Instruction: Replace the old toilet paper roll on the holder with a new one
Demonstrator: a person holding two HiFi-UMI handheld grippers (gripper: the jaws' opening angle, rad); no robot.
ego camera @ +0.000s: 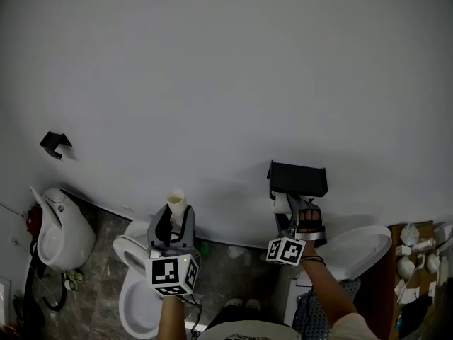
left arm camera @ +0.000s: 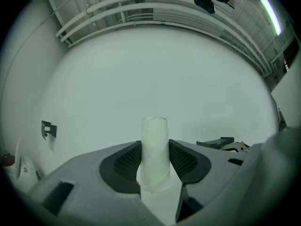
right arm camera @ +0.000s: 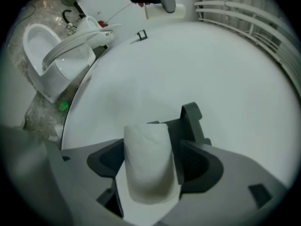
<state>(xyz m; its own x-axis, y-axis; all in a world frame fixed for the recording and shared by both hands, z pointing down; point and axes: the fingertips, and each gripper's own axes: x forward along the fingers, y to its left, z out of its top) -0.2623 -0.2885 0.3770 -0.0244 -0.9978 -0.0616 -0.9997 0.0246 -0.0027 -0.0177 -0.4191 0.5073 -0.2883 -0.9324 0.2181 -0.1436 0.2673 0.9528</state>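
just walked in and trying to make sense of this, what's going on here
A person with a gripper in each hand is swapping toilet paper. The left gripper is shut on the empty cardboard tube, held upright. The right gripper has the new toilet paper roll between wide-open jaws, right up at the black wall holder. One pad looks clear of the roll, so it seems unclamped; whether it is seated on the holder I cannot tell.

The holder [ego camera: 297, 178] sits on the wall [ego camera: 226, 69], right of the toilet [ego camera: 136, 304] below.
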